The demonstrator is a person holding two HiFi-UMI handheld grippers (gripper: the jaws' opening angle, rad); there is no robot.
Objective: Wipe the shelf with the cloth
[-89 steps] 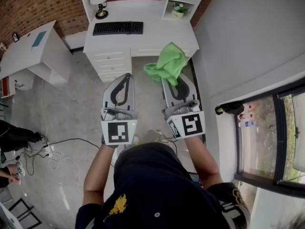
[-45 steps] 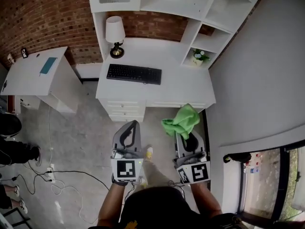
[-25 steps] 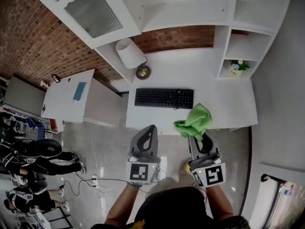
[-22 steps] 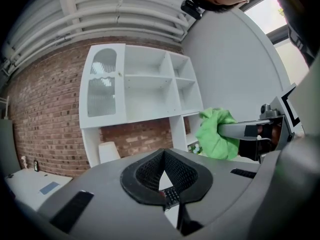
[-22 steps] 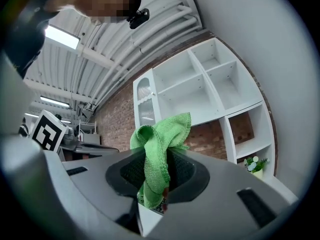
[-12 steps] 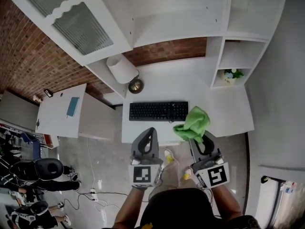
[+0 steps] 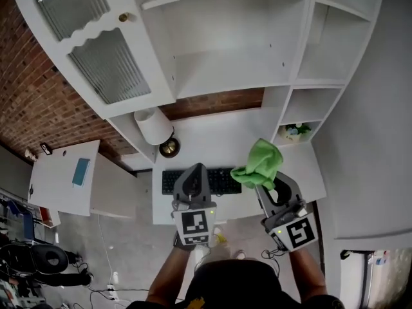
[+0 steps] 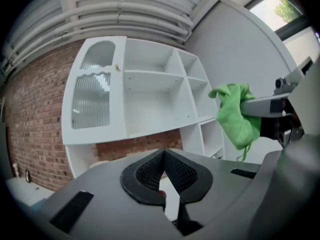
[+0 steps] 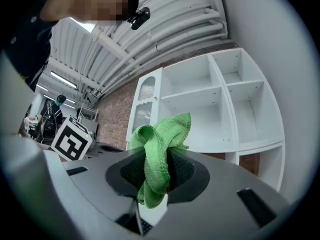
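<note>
A bunched green cloth (image 7: 261, 163) is pinched in my right gripper (image 7: 269, 180), which is raised in front of the white shelf unit (image 7: 225, 50). In the right gripper view the cloth (image 9: 159, 154) hangs out between the jaws, with the open shelf compartments (image 9: 210, 114) beyond it. My left gripper (image 7: 195, 176) is held up beside it, jaws shut with nothing between them. From the left gripper view the cloth (image 8: 235, 116) and right gripper show at the right, apart from the shelves (image 8: 155, 101).
Under the shelves is a white desk (image 7: 232, 140) with a black keyboard (image 7: 222, 180), a table lamp (image 7: 154, 127) and a small potted plant (image 7: 295, 132) in a low cubby. A glass-front cabinet door (image 7: 96, 50) is at left. A second white table (image 7: 61, 176) stands lower left.
The view has risen from the floor and desk to the upper shelves. Both grippers have lifted toward the shelf unit, the right still holding the cloth.
</note>
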